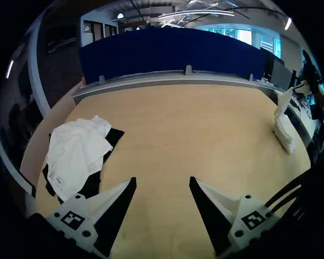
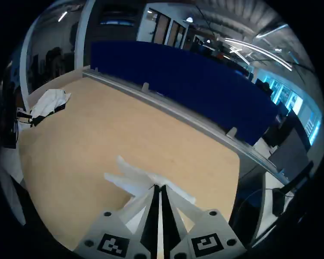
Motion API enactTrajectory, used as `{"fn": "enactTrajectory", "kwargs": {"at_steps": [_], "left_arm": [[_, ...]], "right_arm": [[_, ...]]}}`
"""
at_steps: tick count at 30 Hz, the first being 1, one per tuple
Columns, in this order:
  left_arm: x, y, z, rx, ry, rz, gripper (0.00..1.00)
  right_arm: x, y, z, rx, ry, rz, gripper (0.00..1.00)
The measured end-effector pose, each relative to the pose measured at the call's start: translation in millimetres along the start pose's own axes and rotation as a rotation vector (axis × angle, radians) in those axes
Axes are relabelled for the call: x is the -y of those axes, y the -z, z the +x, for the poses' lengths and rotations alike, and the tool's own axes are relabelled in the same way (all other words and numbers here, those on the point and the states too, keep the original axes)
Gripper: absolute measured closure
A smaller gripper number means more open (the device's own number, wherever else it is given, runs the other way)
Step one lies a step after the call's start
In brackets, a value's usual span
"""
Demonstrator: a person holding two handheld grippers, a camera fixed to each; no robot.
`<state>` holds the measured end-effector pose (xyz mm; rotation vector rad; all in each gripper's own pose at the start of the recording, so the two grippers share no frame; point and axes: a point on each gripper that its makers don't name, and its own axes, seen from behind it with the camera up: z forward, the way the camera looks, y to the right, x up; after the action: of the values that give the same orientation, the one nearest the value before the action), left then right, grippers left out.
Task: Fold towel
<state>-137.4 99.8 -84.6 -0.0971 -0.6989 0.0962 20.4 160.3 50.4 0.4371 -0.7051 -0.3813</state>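
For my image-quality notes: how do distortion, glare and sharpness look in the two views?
Left gripper view: the fisheye bends the blue partition and the table's far edge; the crumpled towel is sharp, lighting even. Right gripper view: same bending; the ceiling light strips glare brightly; the folded cloth at the right gripper looks washed out.

Nothing readable here tbh: no words, brands or numbers. The closest thing is the black-and-white square markers (image 1: 72, 219) on the left gripper (image 1: 162, 183) and right gripper (image 2: 160, 187) (block patterns, not letters). The crumpled white towel (image 1: 75, 151) has some dark specks (image 1: 55, 177) along one edge, too tiny to read.
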Motion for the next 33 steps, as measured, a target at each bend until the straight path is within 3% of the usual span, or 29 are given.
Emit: {"fn": "enactTrajectory", "kwargs": {"at_steps": [18,33], "left_arm": [[-3.3,5.0,-2,0.006,-0.015,-0.006,0.09],[-1.9,10.2,-4,0.003,-0.019,0.001,0.09]], "right_arm": [[-3,15.0,-122,0.143,-0.159,-0.039,0.97],[-1,14.3,-199,0.238,-0.293,-0.098,0.97]]}}
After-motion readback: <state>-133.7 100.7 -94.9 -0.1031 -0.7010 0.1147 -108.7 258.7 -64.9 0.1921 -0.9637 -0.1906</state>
